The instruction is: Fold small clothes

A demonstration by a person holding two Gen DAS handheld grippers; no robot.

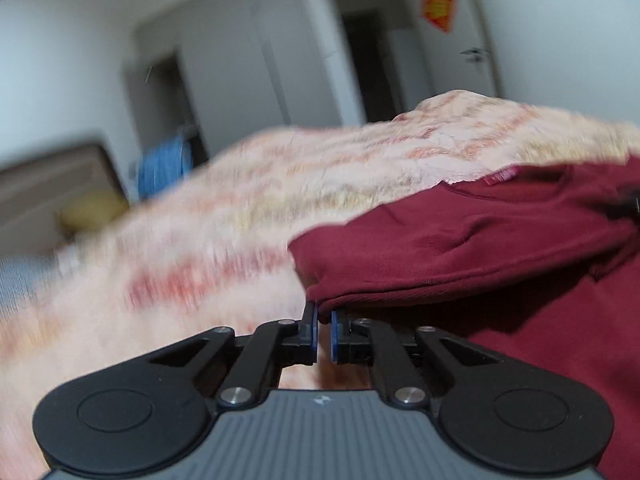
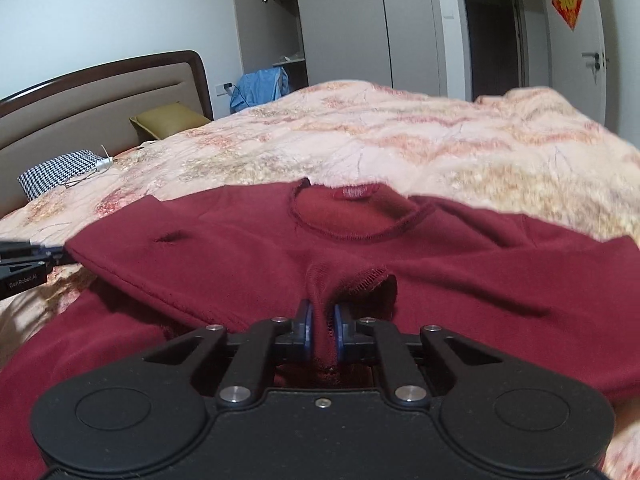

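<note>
While both grippers [image 1: 324, 320] [image 2: 322, 320] pinch the maroon shirt [image 2: 440, 280], "GenRobot.AI" marks the left.

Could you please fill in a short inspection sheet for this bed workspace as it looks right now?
Surface: patterned blanket over the bed.
Job's things: maroon shirt, partly folded, collar away from cameras.
Clutter: houndstooth cloth, yellow pillow.
Grippers: right gripper clamps shirt fabric; left gripper nearly closed at a shirt edge, grip unclear.
Cables: thin cord by the houndstooth cloth, unclear.
Surroundings: headboard, wardrobe, door.
</note>
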